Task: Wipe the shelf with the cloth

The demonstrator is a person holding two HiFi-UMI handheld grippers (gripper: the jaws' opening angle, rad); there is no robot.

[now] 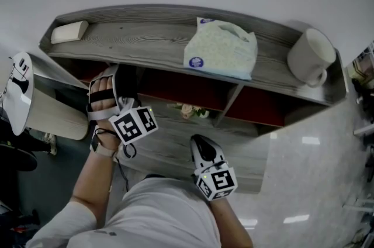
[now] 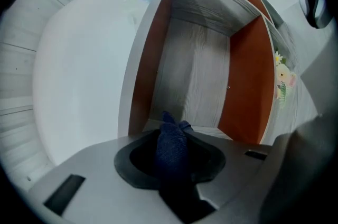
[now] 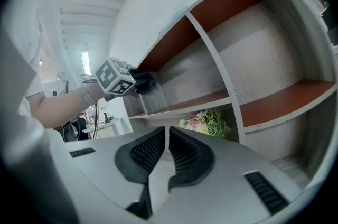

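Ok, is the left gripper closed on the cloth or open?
Closed on it. In the left gripper view, the left gripper has the dark blue cloth bunched and pinched between its jaws.

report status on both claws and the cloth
Left claw shut on the cloth, at the upper left compartment of the shelf. Right claw closed, empty, held back. Flowers one level down, not in the way.

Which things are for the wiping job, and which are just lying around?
For the job: blue cloth, left tongs gripping it, shelf.
Just lying about: tissue pack, white mug, white block, flowers.
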